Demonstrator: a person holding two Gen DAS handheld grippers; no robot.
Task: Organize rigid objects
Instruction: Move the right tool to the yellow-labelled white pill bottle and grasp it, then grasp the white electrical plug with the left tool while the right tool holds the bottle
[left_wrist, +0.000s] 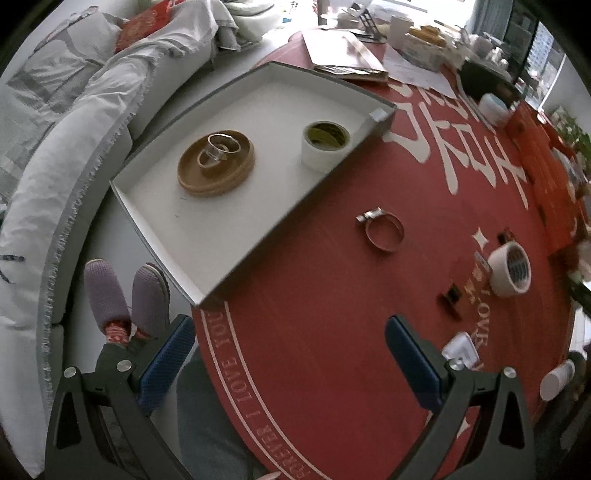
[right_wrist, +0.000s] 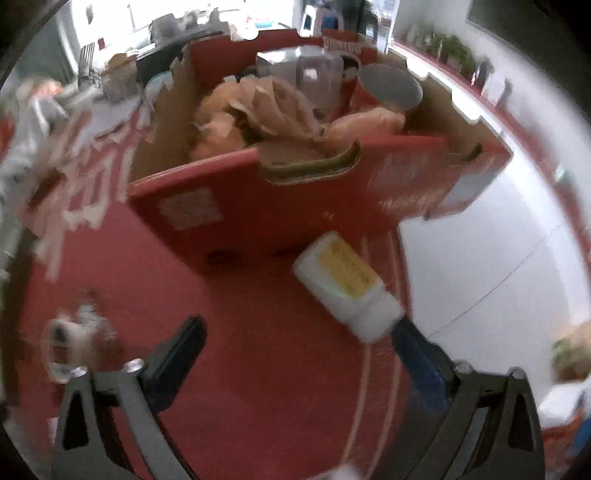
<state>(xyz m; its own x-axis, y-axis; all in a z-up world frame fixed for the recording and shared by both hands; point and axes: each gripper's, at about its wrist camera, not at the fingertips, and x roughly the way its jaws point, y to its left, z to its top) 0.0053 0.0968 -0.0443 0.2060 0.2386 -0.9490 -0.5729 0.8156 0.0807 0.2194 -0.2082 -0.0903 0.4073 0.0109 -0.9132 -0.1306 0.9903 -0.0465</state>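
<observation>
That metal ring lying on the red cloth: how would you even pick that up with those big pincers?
The metal hose clamp lies flat, so come straight down with the open left tool, one finger inside the band, one outside, pinching the thin wall. Probably avoid the bulky screw housing at its upper left edge.

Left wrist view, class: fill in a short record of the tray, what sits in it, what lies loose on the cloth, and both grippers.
tray: grey tray, white inside, on the red tablecloth
in tray: wooden dish holding rings; tape roll
loose on cloth: hose clamp; second tape roll
left gripper: open, empty
right gripper: open, white bottle lying by one finger
</observation>
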